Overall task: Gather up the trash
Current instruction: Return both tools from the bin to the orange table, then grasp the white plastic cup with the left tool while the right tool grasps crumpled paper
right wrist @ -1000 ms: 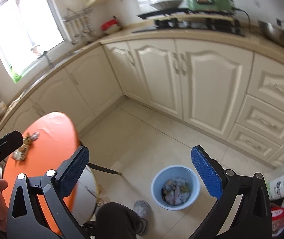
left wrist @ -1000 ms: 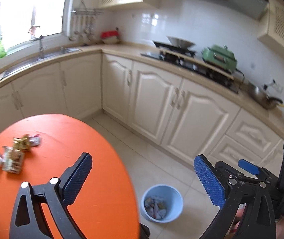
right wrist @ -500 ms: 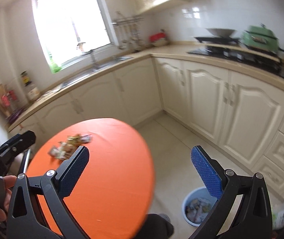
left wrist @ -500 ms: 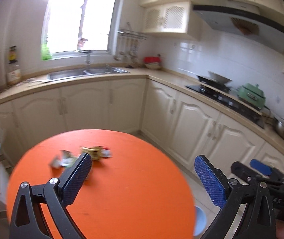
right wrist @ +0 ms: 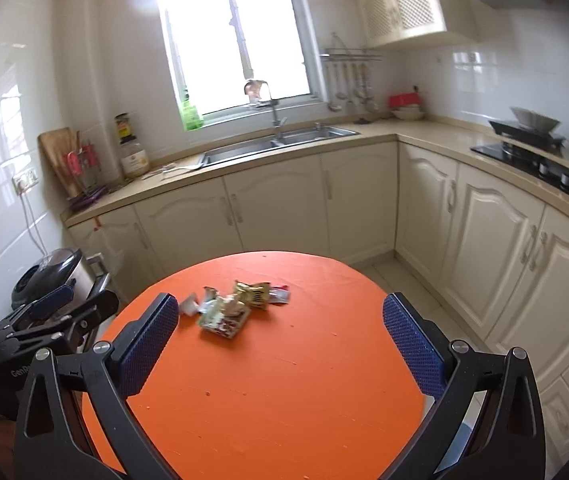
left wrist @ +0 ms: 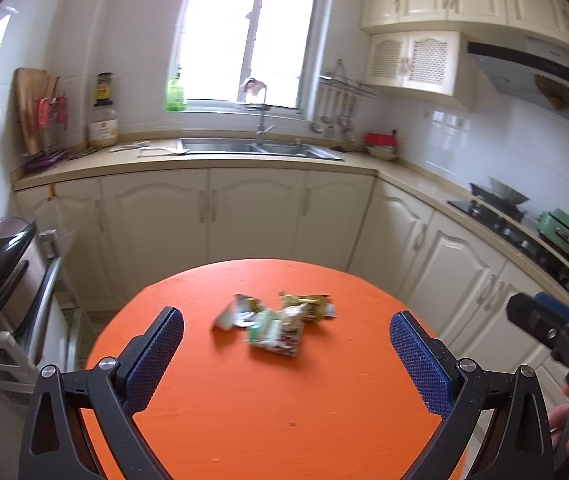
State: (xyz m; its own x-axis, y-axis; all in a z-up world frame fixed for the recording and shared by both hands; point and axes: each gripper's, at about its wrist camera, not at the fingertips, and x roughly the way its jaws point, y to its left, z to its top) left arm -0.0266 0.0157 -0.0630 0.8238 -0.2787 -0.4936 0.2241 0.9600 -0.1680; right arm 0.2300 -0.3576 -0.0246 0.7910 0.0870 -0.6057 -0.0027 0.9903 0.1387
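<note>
The left gripper (left wrist: 286,356) hangs above the near part of a round orange table (left wrist: 284,400), its blue-padded fingers (left wrist: 156,356) spread wide with nothing between them. Ahead of the fingers, roughly centred between the two tips and well apart from them, lies a small heap of crumpled snack wrappers (left wrist: 280,320) on the far half of the table: a greenish-white packet nearest, a gold one behind it, a pale scrap toward the left finger.

The right gripper (right wrist: 280,340) is held over the same table (right wrist: 284,380), fingers (right wrist: 412,344) likewise wide apart and empty. In its view the wrappers (right wrist: 236,308) sit ahead and nearer the left finger, close to its tip but not touching it. The left gripper (right wrist: 56,320) shows at the left edge of this view, beside the table's rim.

Beyond the table stand cream cabinets (left wrist: 212,216), with a steel sink (left wrist: 256,148) under the window. A blue rim, partly hidden, peeks out below the right finger; what it is cannot be told.
</note>
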